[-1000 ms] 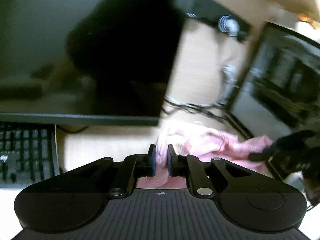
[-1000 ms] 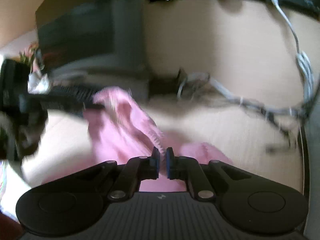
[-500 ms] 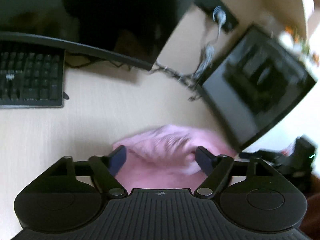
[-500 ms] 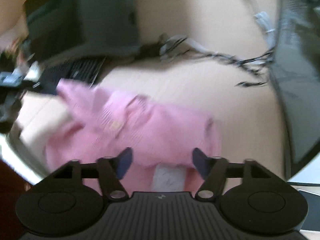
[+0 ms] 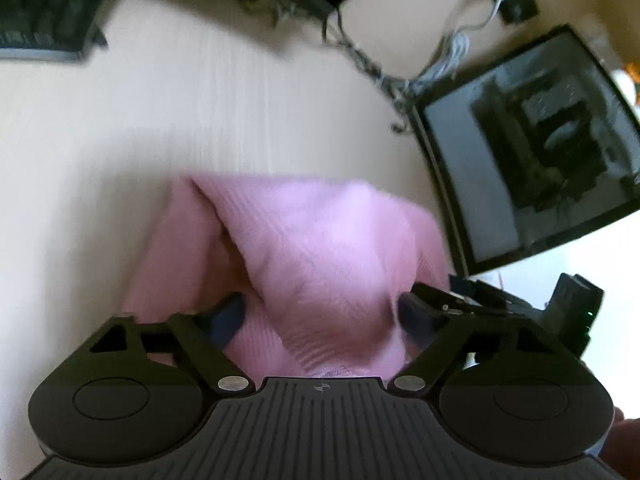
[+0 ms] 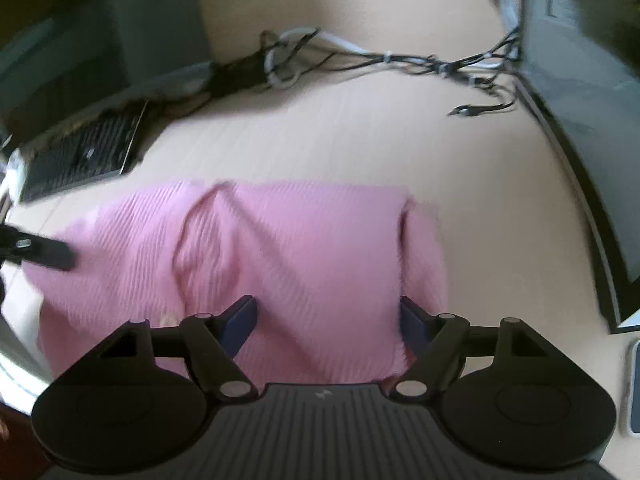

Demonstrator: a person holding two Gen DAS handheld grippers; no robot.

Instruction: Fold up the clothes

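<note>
A pink ribbed garment (image 5: 304, 256) lies in a loose fold on the pale wooden desk (image 5: 160, 120). My left gripper (image 5: 322, 318) is open above its near edge, blue-padded fingers spread wide with nothing between them. The same pink garment (image 6: 288, 256) fills the middle of the right wrist view, a fold ridge down its left part. There my right gripper (image 6: 328, 322) is open too, over the cloth's near side. The right gripper shows at the left view's right edge (image 5: 500, 304). One left finger (image 6: 44, 254) pokes in at the right view's left edge.
A black keyboard (image 6: 80, 156) lies at the back left under a dark monitor (image 6: 100, 40). A second dark screen (image 5: 532, 148) stands to the right. Tangled cables (image 6: 400, 60) run along the back of the desk. A phone-like object (image 6: 634, 392) sits at the right edge.
Both grippers were shut on the pink garment a second ago, then opened and let it drop. The cloth now lies flatter on the desk, and both grippers have pulled back and tilted downward.
</note>
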